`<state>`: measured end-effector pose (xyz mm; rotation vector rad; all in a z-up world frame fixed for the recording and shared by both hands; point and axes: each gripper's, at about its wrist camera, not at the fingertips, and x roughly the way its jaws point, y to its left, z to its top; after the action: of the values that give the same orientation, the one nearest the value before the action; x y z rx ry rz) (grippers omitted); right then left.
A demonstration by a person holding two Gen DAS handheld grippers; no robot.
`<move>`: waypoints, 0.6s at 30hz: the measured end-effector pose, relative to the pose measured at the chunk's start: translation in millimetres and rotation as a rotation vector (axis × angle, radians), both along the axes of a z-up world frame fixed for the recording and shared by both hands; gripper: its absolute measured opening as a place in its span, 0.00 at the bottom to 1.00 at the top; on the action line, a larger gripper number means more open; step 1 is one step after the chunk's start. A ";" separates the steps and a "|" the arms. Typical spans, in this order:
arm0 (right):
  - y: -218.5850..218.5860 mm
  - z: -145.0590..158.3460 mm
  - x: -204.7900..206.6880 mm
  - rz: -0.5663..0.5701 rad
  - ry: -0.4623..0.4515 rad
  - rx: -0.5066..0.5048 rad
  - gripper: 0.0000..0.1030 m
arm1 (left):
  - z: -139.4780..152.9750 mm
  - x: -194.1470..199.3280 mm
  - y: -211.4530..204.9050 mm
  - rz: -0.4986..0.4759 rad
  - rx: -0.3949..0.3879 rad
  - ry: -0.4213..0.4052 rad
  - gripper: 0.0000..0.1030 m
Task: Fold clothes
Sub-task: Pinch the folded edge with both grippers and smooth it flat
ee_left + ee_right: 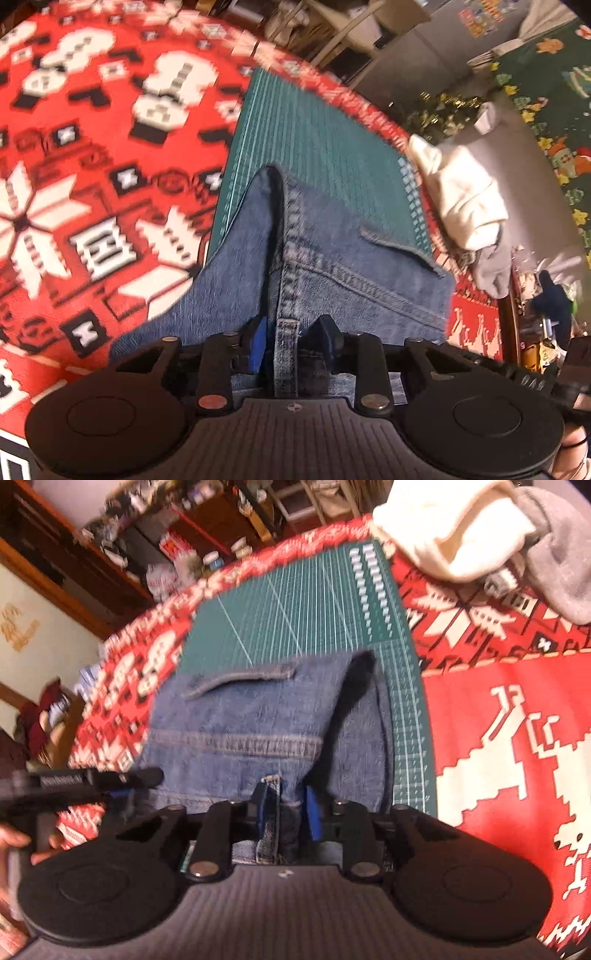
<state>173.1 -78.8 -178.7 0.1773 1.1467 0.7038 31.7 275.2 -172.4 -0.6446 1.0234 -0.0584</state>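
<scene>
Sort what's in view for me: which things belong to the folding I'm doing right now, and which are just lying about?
In the job:
- jeans, denim between both grippers' pads
- left gripper
- right gripper
- green cutting mat under the jeans

Lying about:
- cream garment
- grey garment
- red patterned tablecloth
- cluttered shelves behind the table

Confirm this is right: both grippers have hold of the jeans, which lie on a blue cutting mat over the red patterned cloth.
One thing is wrong: the mat is green, not blue, as the right wrist view shows plainly. The rest holds: the left gripper and right gripper each have the jeans between their pads, over the red cloth.
</scene>
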 end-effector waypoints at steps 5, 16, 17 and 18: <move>-10.9 24.0 9.3 -0.096 -0.165 0.016 0.26 | 30.8 -3.0 10.5 0.050 0.072 -0.129 0.31; 58.2 4.7 44.3 -0.029 -0.180 0.161 0.14 | 2.0 52.6 -5.2 -0.009 -0.095 -0.229 0.11; 65.3 -1.1 44.4 -0.011 -0.178 0.141 0.14 | -1.8 53.4 -5.3 -0.015 -0.085 -0.216 0.10; 72.3 -6.8 44.1 0.008 -0.177 0.119 0.14 | -5.8 52.3 -3.0 -0.014 -0.083 -0.205 0.09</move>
<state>217.2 -6.6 -185.6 0.2070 0.9376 0.7801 84.1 272.2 -178.2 -0.6920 0.8309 -0.1759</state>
